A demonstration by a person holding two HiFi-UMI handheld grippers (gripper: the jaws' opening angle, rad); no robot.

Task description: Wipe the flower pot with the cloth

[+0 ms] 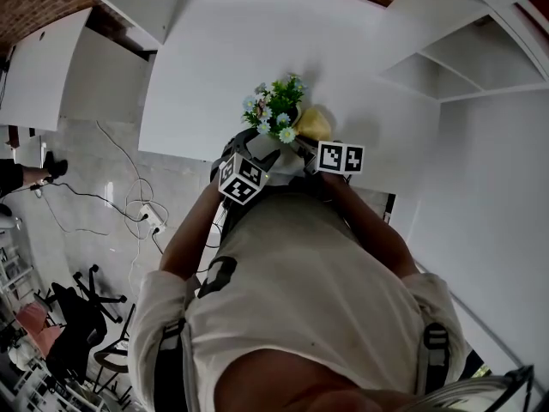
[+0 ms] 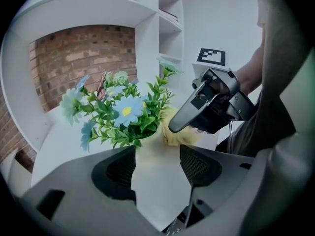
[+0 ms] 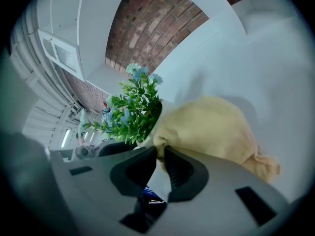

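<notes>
A white flower pot [image 2: 160,181] holding green leaves and blue flowers [image 1: 274,110] stands near the front edge of the white table [image 1: 223,58]. My left gripper [image 2: 156,150] has its jaws set wide, and the pot fills the gap and touches both pads. My right gripper [image 3: 160,152] is shut on a bunched yellow cloth [image 3: 211,127]. It holds the cloth against the pot's right side just under the leaves. In the left gripper view the right gripper [image 2: 173,126] comes in from the right, with the cloth [image 2: 177,134] at its tip. The pot's base is hidden.
White shelving [image 1: 463,58] stands to the right of the table, and a brick wall [image 2: 83,58] is behind it. Left of the table, cables [image 1: 137,209] and office chairs [image 1: 81,316] lie on the floor.
</notes>
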